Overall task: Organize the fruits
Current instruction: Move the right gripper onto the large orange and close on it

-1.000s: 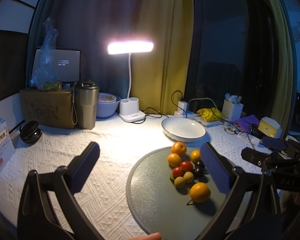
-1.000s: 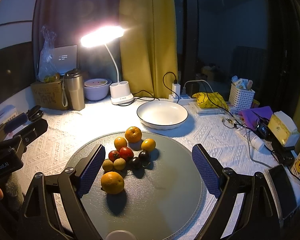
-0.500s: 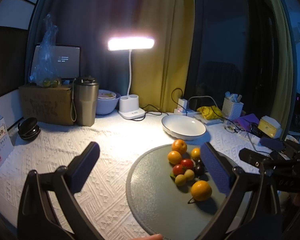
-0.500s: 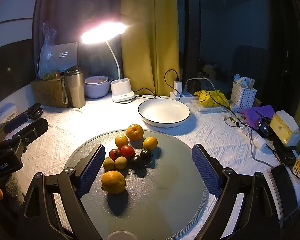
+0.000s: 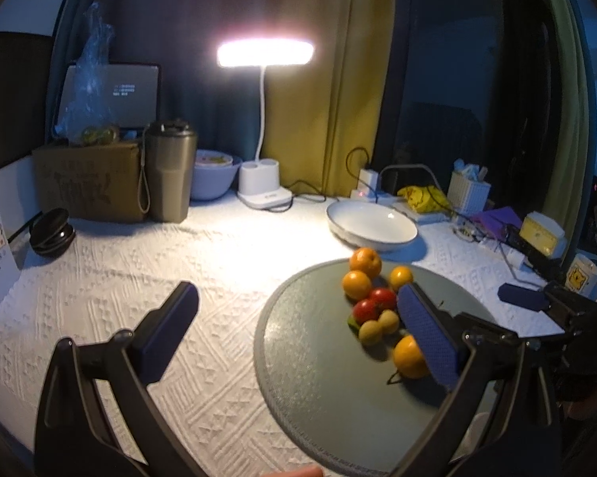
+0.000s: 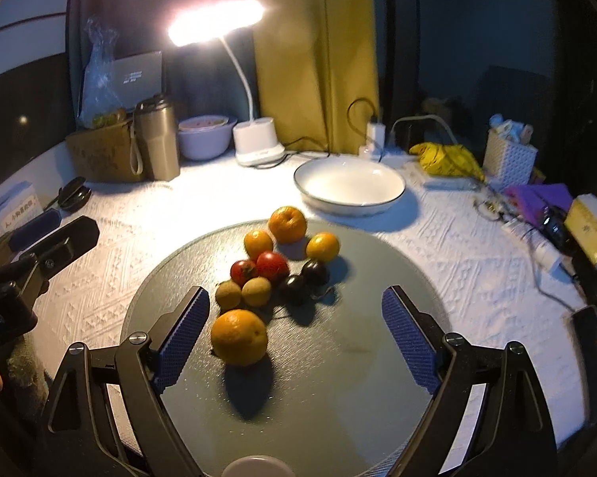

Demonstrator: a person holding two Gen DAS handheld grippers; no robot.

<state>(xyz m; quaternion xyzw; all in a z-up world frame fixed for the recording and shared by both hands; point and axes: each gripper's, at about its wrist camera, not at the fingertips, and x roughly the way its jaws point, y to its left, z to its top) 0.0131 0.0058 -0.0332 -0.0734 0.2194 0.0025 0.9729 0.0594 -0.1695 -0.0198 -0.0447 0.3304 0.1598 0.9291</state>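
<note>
right tongs (image 6: 296,314) sit nearest, spread wide w/ nothing between the pads, over the near part of the round grey board (image 6: 338,389). big orange (image 6: 238,336) lies just beside the right tongs' left pad, apart from it. behind it, in a tight cluster at the board's middle: two small tan fruits (image 6: 242,293) side by side, two red tomatoes (image 6: 260,267), two dark plums (image 6: 304,280) to their right. farther still, three smaller oranges (image 6: 287,224) at the board's far edge. left tongs (image 5: 294,326) also spread wide, empty, held over the white textured cloth on the bench (image 5: 139,270) w/ their right pad in front of the fruit pile; in the right wrist view they show at the left edge, a fingertip under them. beyond the board an empty white bowl (image 6: 349,187) stands on the cloth, close to the far oranges but not touching. far side of the bench: metal tumbler (image 6: 157,139) at left beside a cardboard box (image 6: 101,155), a pale bowl (image 6: 205,139), a lit desk lamp (image 6: 254,139) in front of a yellow curtain (image 6: 318,55). far right: white basket (image 6: 509,157) & a yellow bag (image 6: 447,159).
</note>
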